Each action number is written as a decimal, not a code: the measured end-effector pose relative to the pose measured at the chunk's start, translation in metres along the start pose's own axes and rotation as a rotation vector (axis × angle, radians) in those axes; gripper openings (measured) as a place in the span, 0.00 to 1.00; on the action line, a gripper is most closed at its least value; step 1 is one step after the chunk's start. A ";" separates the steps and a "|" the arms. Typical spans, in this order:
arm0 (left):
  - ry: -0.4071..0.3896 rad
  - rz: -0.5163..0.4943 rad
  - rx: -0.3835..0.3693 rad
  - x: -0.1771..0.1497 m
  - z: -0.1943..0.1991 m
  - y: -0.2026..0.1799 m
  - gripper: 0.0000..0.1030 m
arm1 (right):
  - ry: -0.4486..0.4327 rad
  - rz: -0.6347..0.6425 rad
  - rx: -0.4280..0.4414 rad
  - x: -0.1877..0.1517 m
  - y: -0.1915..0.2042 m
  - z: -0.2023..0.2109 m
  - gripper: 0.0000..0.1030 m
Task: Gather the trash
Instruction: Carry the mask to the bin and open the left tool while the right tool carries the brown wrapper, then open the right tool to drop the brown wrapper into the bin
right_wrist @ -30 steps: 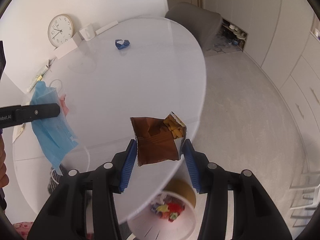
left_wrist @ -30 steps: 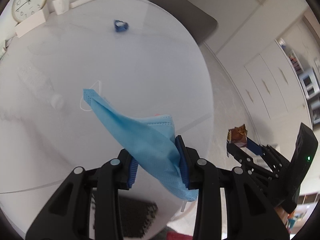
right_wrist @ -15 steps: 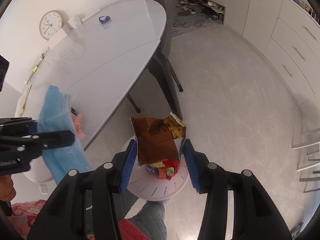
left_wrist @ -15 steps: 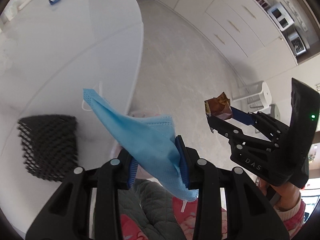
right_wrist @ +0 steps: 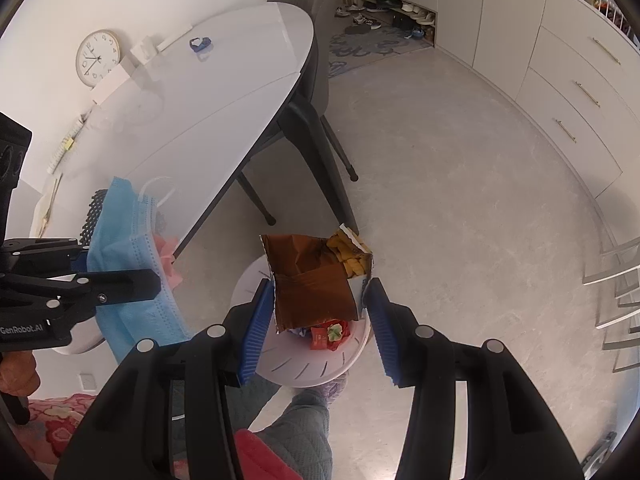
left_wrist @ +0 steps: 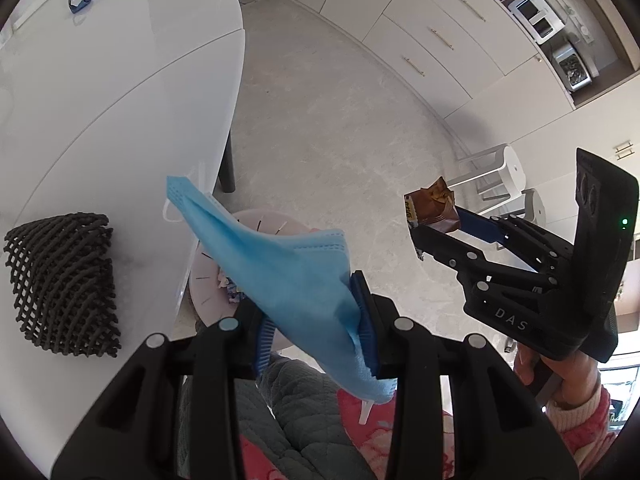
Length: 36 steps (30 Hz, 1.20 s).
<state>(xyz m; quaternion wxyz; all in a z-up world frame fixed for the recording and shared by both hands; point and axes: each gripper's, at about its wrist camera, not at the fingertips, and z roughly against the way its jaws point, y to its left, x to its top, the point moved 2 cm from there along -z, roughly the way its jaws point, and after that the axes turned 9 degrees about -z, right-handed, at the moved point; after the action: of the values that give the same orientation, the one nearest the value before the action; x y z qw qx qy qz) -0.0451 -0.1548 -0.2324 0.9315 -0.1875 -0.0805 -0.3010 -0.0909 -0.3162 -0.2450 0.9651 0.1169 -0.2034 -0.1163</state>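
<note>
My left gripper (left_wrist: 316,320) is shut on a light blue face mask (left_wrist: 280,268) and holds it in the air past the table's edge, above the white trash bin (left_wrist: 208,280). It also shows in the right wrist view (right_wrist: 132,256). My right gripper (right_wrist: 316,320) is shut on a brown snack bag (right_wrist: 316,276), torn open, directly over the white trash bin (right_wrist: 308,364), which holds colourful wrappers. The bag also shows in the left wrist view (left_wrist: 434,210). A small blue wrapper (right_wrist: 201,44) lies on the far end of the white table (right_wrist: 224,92).
A black mesh pad (left_wrist: 60,280) lies on the table near its edge. A grey chair (right_wrist: 312,92) stands by the table. White cabinets (right_wrist: 568,92) line the right wall. A wall clock (right_wrist: 98,58) leans behind the table. My knees are below.
Both grippers have swung off the table toward the floor and the bin, each still holding its item. The bin has come under the snack bag and the mask.
</note>
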 end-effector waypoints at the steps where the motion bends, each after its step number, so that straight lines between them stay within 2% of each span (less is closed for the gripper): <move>1: -0.001 -0.001 -0.001 -0.001 0.000 -0.001 0.33 | 0.000 0.000 0.002 0.000 0.000 -0.001 0.47; 6: 0.001 -0.002 -0.002 -0.002 0.001 0.000 0.33 | 0.001 -0.013 0.008 0.001 -0.004 -0.003 0.47; 10: 0.008 0.004 -0.005 -0.001 -0.001 0.000 0.43 | 0.005 -0.022 0.007 0.001 -0.007 -0.005 0.47; 19: 0.025 0.003 0.005 0.005 -0.006 -0.001 0.57 | 0.016 -0.040 0.006 0.001 -0.010 -0.009 0.47; 21: 0.021 -0.003 0.016 0.006 -0.005 -0.001 0.61 | 0.018 -0.042 0.005 0.001 -0.011 -0.009 0.47; 28: 0.009 -0.007 0.051 0.007 0.003 0.004 0.65 | 0.020 -0.036 0.006 0.002 -0.010 -0.010 0.47; 32: -0.028 0.002 0.088 0.009 0.019 0.009 0.68 | 0.020 -0.024 0.008 -0.001 -0.005 -0.009 0.47; 36: -0.081 0.009 0.149 0.011 0.040 0.018 0.75 | 0.026 -0.007 0.013 -0.005 0.001 -0.008 0.47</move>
<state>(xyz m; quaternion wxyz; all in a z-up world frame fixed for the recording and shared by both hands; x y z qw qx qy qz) -0.0274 -0.1313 -0.1979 0.9402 -0.1300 -0.1395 -0.2823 -0.0918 -0.3124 -0.2540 0.9666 0.1252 -0.1909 -0.1168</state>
